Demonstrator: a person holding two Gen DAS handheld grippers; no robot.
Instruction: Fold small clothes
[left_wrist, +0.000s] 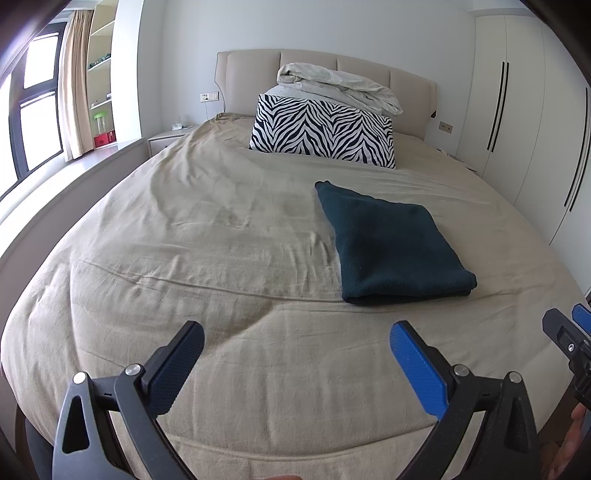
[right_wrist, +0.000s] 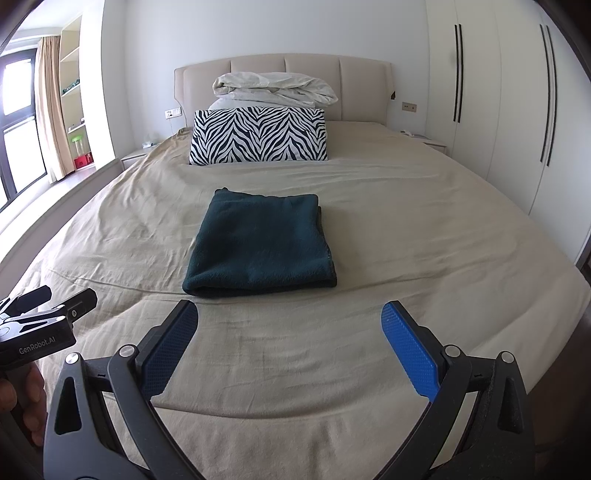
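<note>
Dark teal garment (right_wrist: 260, 245) lies folded into a thick rectangle on the bed (right_wrist: 424, 258), layered edges showing along its right side and a rounded fold at the near edge. In my right wrist view it sits at 12 o'clock, just past the fingertips; in the left wrist view it is off at about 1 o'clock. It looks fleecy and soft, corners roughly squared, one far corner poking up a little.

My right gripper (right_wrist: 290, 341) is spread wide, empty, hovering above the beige sheet short of the garment, not touching it. My left gripper (left_wrist: 297, 360) is likewise spread wide and holds nothing, over bare sheet to the left of the piece. Each gripper shows at the edge of the other's view.

Judgement: the fold on this item looks done, or nearly; maybe a last tidy of that raised corner is left. No other small clothes visible on the bed, so I cannot tell if more remain.

Further out: zebra-print pillow (right_wrist: 258, 134) at 12 o'clock by the headboard, crumpled white bedding (right_wrist: 275, 88) stacked on it, wardrobe (right_wrist: 498, 92) at 2 o'clock.
</note>
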